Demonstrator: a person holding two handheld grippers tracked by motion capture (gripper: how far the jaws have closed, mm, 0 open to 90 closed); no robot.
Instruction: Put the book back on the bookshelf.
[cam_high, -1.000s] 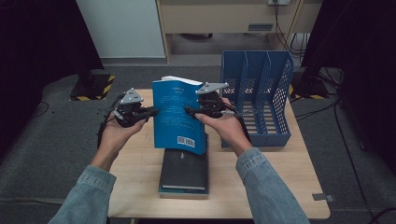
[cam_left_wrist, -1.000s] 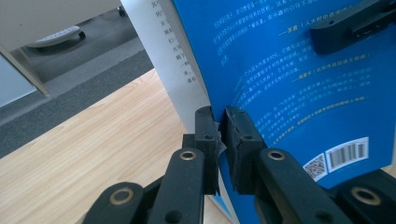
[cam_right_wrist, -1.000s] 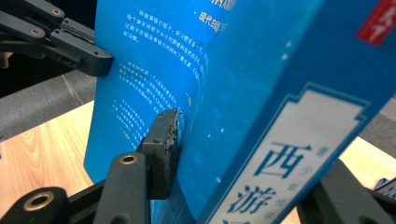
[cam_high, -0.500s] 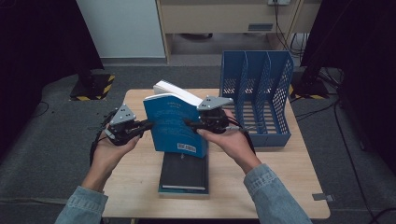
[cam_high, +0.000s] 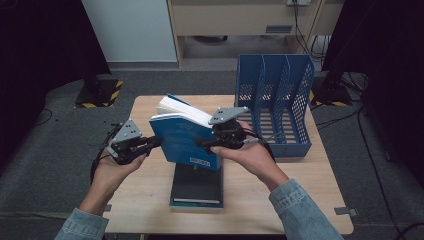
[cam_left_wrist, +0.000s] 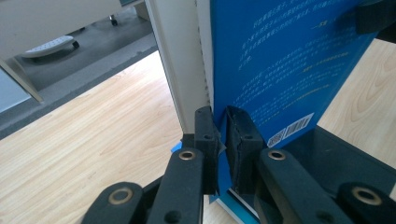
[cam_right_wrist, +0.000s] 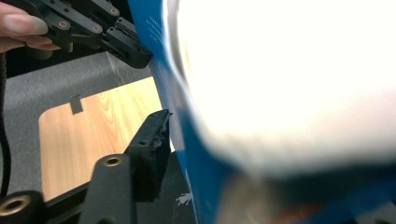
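A blue book (cam_high: 182, 142) hangs tilted in the air between both grippers, its white page block facing up and to the far side. My left gripper (cam_high: 152, 143) is shut on the edge of its blue cover (cam_left_wrist: 280, 70), with the pads (cam_left_wrist: 205, 126) pinching the cover alone. My right gripper (cam_high: 202, 145) reaches onto the book's right side. Its jaws have just been opening with the book between them. Its one visible finger (cam_right_wrist: 152, 144) stands a sliver off the cover (cam_right_wrist: 163, 46); the other is hidden behind the blurred pages.
A dark book (cam_high: 197, 187) lies flat on the wooden table (cam_high: 300, 200), right under the held one. A blue mesh file rack (cam_high: 275, 100) with upright dividers stands at the far right. The floor drops off beyond the table's left edge.
The blue book has tipped from upright to leaning, its pages now showing on top. Both hands came nearer the person and lower in the picture, the left one most.
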